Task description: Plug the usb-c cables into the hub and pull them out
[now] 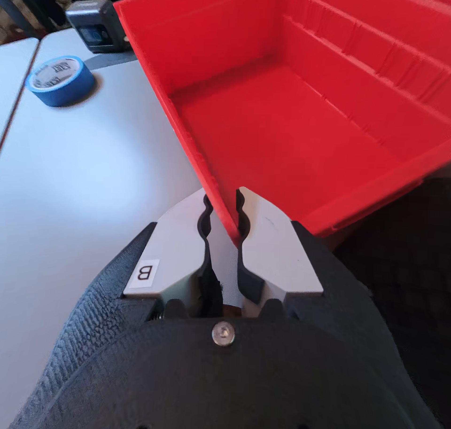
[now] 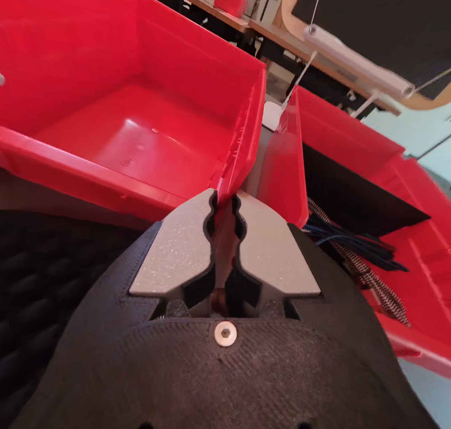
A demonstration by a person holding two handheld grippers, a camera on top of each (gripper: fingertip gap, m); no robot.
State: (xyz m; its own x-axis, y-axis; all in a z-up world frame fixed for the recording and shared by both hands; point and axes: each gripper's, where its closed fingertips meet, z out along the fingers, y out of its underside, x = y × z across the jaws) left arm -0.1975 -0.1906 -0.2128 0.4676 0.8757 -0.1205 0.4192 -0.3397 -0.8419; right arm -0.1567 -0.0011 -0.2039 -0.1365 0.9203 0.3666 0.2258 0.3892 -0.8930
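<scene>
Left tool (image 1: 223, 218) nipped on left wall of empty red bin (image 1: 280, 134); right tool (image 2: 225, 218) nipped on its right wall. Cables (image 2: 346, 243) in second bin (image 2: 346, 134), 3 o'clock; hub unseen. Risk: thin wall slips, bin tips onto desk (image 1: 85, 160).

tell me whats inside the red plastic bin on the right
The right-hand red plastic bin holds a flat black panel and braided cables; anything beneath them is covered.

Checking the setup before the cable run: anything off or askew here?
Yes. Both grippers straddle walls of the empty red bin: the left gripper at one corner, the right gripper at another. No hub shows. Cables lie tangled in the second red bin.
</scene>
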